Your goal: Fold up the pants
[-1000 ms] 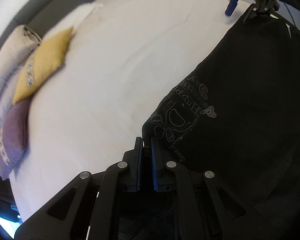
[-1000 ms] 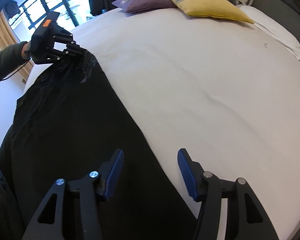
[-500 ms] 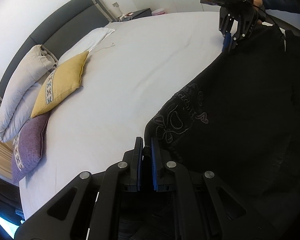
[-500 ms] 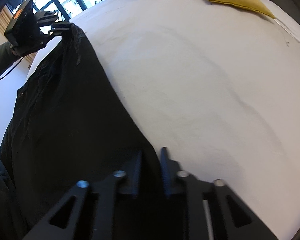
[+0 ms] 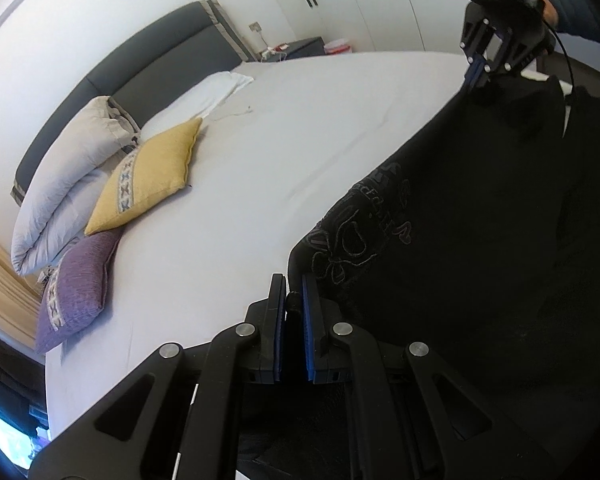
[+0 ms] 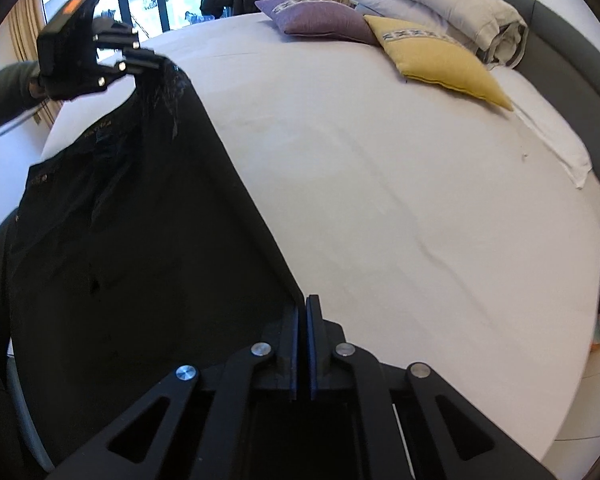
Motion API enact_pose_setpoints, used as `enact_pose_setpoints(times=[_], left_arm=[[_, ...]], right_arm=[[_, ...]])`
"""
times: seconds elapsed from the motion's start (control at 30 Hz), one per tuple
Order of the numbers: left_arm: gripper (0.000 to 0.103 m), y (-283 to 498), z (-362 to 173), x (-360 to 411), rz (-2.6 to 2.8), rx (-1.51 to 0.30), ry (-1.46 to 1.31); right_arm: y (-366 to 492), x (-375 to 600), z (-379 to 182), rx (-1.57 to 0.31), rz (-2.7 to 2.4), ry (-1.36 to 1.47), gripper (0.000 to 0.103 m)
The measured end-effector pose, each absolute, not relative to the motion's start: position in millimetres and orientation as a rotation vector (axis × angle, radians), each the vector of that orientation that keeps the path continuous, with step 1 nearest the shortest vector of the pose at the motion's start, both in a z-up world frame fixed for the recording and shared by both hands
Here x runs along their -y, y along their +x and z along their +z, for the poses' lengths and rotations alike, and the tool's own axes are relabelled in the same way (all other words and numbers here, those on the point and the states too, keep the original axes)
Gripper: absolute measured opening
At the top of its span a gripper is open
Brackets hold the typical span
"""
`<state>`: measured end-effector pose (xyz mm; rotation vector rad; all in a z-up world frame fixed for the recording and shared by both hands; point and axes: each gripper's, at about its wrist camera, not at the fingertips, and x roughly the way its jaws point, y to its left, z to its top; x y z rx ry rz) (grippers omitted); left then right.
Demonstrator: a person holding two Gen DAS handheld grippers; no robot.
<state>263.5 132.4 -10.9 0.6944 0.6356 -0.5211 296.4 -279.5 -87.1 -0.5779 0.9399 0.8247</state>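
Black pants [image 5: 480, 220] with a stitched emblem [image 5: 360, 240] hang stretched between my two grippers above the near side of the white bed [image 5: 300, 152]. At one corner of the cloth, my left gripper [image 5: 294, 292] is shut on the pants' edge; it also shows at the upper left in the right wrist view [image 6: 156, 62]. My right gripper [image 6: 305, 304] is shut on the opposite end of the pants [image 6: 132, 220]; the left wrist view has it at the top right [image 5: 478, 76]. A taut straight edge runs between the two grips.
A yellow cushion [image 5: 152, 176], a purple cushion [image 5: 76, 280], a rolled grey duvet [image 5: 60, 184] and a white pillow [image 5: 204, 92] lie by the dark headboard [image 5: 140, 72]. A nightstand [image 5: 300, 46] stands behind. Windows and curtains [image 6: 24, 28] lie beyond the bed.
My right gripper went from open over the pants to shut on their edge. Both grippers rose, and the pants lifted off the bed and pulled taut between them.
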Motion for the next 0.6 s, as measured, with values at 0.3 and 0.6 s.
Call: enact_pose_setpoints(times=[0.3,0.6], left_arm=[[0.007,190,39,-142,-0.481,-0.562,0.656],[0.007,74,60,-154,-0.49,-0.525,0.593]], right_arm=[[228,255,-38,-0.819,0.718,-0.689,0.004],[150,230,-16,-0.727,0.669,-0.766,0.004]])
